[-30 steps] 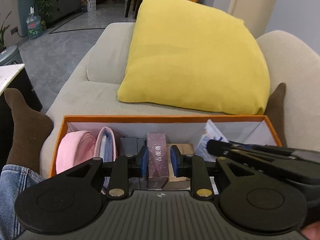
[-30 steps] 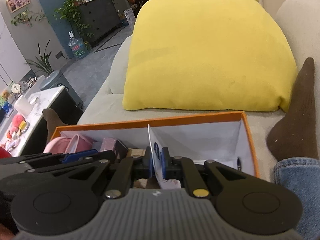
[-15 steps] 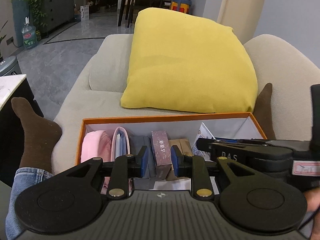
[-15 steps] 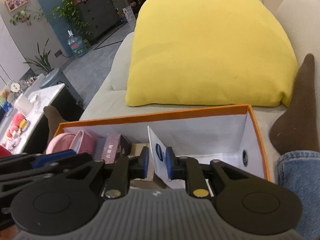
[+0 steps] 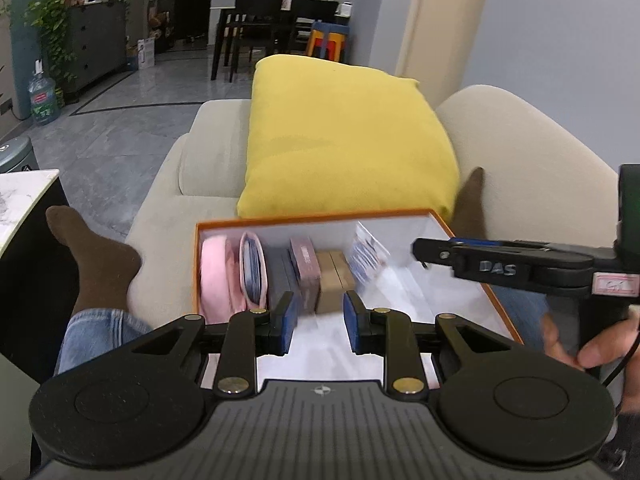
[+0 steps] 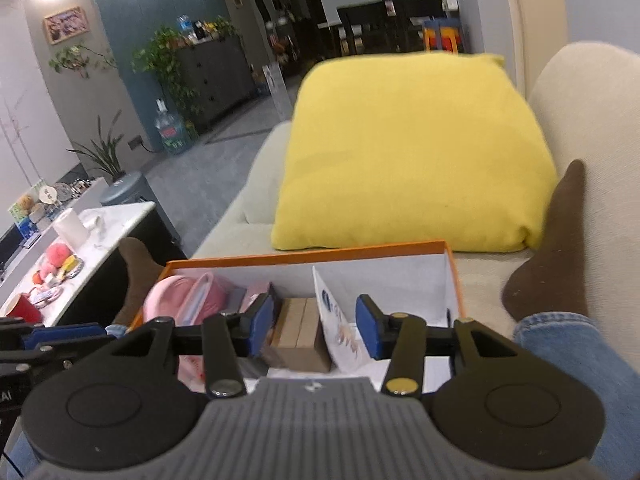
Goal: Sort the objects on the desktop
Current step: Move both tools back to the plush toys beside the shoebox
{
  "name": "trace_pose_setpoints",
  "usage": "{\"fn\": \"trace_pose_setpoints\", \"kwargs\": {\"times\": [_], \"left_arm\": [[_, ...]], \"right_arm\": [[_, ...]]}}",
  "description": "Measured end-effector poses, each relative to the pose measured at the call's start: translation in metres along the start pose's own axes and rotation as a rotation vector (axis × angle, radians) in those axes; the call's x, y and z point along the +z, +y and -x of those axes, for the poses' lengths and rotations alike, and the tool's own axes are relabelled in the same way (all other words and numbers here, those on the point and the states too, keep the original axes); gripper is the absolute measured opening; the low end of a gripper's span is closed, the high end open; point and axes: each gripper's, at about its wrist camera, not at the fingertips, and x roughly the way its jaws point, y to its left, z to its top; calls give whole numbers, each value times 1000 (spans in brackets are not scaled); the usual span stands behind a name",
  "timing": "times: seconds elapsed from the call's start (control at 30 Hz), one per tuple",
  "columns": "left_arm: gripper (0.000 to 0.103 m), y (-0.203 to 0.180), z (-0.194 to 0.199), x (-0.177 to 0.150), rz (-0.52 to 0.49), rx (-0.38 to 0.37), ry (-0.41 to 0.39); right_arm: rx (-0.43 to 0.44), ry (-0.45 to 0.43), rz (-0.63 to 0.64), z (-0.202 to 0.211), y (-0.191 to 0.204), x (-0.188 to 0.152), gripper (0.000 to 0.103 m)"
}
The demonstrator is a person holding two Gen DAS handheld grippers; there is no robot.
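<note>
Orange box (image 5: 472,240) – pink pouch (image 5: 214,276), wooden block (image 5: 334,280), card (image 5: 366,256) inside

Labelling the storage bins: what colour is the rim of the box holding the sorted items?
Orange, with a white inside; the box shows best in the left wrist view.

Left wrist view: looks down along the left tool (image 5: 318,322), close above the orange box (image 5: 312,218).
Right wrist view: same slant along the right tool (image 6: 314,326), slightly nearer.
Shared: box (image 6: 304,254), yellow cushion (image 5: 344,140), sofa (image 5: 516,152).
</note>
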Motion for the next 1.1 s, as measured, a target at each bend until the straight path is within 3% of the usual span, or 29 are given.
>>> {"fn": "trace_pose_setpoints", "kwargs": {"times": [0.13,0.27,0.57,0.63,0.8,0.93,1.03,1.1], "left_arm": [[31,-1,23,-24,1,-17,18],[34,-7,36,-54,2,-44,74],[37,-10,37,-136,57,-97,227],[37,-9,38,-149,58,-85,240],[38,0,51,-164,31,15,178],[51,14,54,-162,7,77,163],[53,22,45,-161,-30,101,201],[55,27,37,-161,-40,113,233]], "right_arm": [[-15,-1,20,45,1,-27,50],[-22,55,18,82,8,-65,50],[-4,309,-55,92,22,-170,50],[-9,341,-77,90,20,-181,50],[51,328,-48,93,39,-191,49],[112,349,-10,86,64,-194,50],[111,362,36,78,81,-197,65],[99,367,83,72,89,-197,69]]}}
